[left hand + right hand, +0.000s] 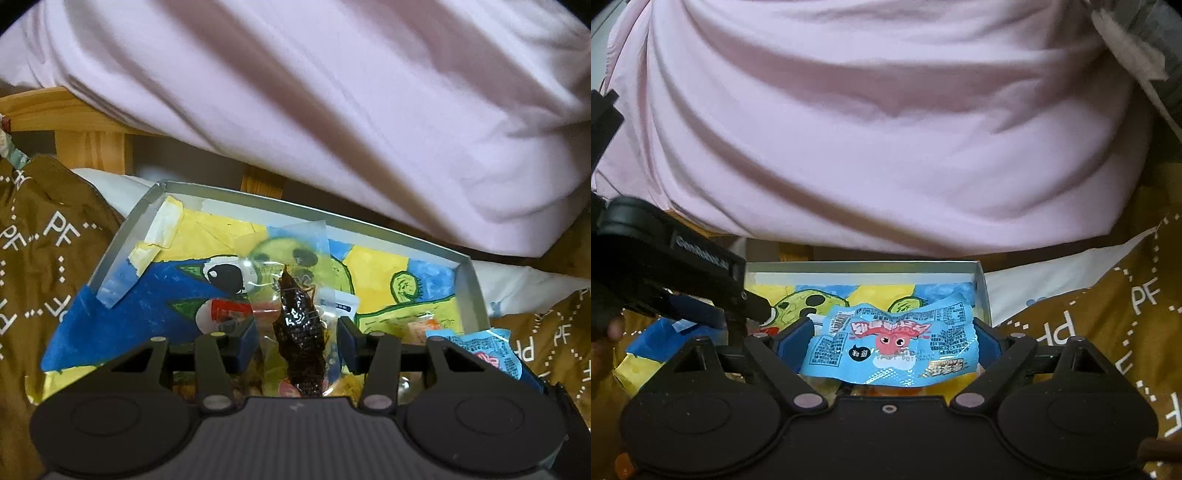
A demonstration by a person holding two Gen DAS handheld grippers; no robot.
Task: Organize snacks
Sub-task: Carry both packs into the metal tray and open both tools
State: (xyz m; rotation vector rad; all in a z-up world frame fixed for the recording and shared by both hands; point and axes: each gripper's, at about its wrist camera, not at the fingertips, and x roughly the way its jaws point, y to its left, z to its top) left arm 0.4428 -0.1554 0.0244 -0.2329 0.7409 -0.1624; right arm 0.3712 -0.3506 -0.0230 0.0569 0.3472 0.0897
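In the left wrist view, the left gripper [295,328] has its jaws partly closed around a clear packet [295,295] with a dark strip of dried snack inside. The packet's long axis runs straight up the middle of the frame, along the fingers, and its top end sticks out over the box [369,227]. Whether the pads actually press on its clear edges is hard to say, though it stands between them as if held. In the right wrist view, the right gripper [888,343] has its jaws spread wide with a light blue packet [890,343] between them. That packet lies crosswise, its long axis running left to right from pad to pad, and its ends reach both pads, so it looks gripped by its ends. Both packets sit low in the frame, above the near part of the shallow box, whose bottom is covered by a bright blue, yellow and green drawing. The box lies on a brown cloth [1108,332] printed with white letters, and a person in a pink shirt [886,129] fills the upper half of both views behind it. The left gripper also shows at the left edge of the right view, so the two are side by side over the box. The coming move is probably setting each packet down in the box: the dark one lengthwise, the blue one across.
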